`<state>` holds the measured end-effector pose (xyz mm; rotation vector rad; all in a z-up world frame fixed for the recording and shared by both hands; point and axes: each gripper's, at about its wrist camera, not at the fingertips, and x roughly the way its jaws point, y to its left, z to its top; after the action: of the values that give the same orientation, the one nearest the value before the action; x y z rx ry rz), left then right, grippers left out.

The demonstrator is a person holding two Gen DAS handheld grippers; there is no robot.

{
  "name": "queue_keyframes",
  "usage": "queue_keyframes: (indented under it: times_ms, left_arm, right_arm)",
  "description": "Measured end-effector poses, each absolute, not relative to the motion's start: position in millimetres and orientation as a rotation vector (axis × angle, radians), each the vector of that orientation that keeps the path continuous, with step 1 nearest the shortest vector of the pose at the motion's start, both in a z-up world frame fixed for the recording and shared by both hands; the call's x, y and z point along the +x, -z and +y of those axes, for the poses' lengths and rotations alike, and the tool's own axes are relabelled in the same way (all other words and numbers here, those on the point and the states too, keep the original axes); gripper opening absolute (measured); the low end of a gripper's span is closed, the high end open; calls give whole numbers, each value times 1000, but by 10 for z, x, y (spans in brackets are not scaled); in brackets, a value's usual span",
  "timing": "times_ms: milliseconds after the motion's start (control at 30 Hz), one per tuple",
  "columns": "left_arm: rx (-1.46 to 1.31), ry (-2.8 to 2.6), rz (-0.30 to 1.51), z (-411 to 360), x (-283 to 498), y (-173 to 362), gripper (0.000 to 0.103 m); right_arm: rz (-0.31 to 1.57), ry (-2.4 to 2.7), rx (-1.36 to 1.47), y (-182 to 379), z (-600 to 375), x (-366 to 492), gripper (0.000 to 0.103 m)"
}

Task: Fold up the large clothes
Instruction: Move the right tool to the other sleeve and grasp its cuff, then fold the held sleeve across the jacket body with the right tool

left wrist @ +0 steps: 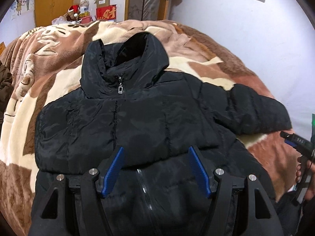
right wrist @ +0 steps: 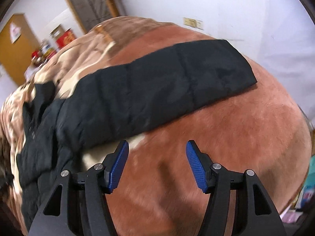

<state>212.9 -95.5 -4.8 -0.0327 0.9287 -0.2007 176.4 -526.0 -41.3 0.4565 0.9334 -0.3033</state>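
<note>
A black padded jacket (left wrist: 137, 118) lies front up on the bed, zipped, collar towards the far end. One sleeve is folded across its chest. The other sleeve (right wrist: 161, 86) stretches out flat to the right over the blanket. My left gripper (left wrist: 155, 151) hovers open over the jacket's middle, above the edge of the folded sleeve, with nothing between its blue pads. My right gripper (right wrist: 157, 145) is open above bare blanket, just short of the outstretched sleeve's near edge. In the left wrist view the right gripper (left wrist: 295, 141) shows at the right edge, held by a hand.
A plush brown and cream blanket (left wrist: 49, 78) covers the bed. Boxes and a toy with a red hat (left wrist: 74, 11) stand behind the bed's head by wooden doors. A white wall (right wrist: 256, 19) runs along the bed's far side. Small items lie at the lower right (right wrist: 307, 188).
</note>
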Motion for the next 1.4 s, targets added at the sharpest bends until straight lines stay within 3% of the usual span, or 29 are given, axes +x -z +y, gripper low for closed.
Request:
queue_keyframes:
  times_ms: [333,600,633,667,700,767,1167,1400]
  left_arm:
    - [-68,147,991,-762,2427,404,69]
    - [-78,116,1018,-643,2503,536,69]
    - [-79,111,1018,-629,2506,542,69]
    - [-78,108,1017,-616,2509,544,69]
    - [-77,104,1017,-600,2518,545,69]
    - [-77,92,1016,-558,2532,547,69]
    - [-161,45,1023,-182,2473,516,69]
    - [-190,60,973,-3,2237,294,69]
  right_arm:
    - [826,352,753,676,-5871,1967,62]
    - [754,376,828,730,-6048,2061,63]
    - [746,383,833,702,-6066,2053,56]
    - [743,394,816,655,-6045,2073,30]
    - [744,396,797,607,-6032,2093,22]
    - [741,378,778,484,-5992,2087,16]
    - [578,30,504,-1029,-4779,1948,12]
    - [562,-211,423,-1510,-3819,2015,12]
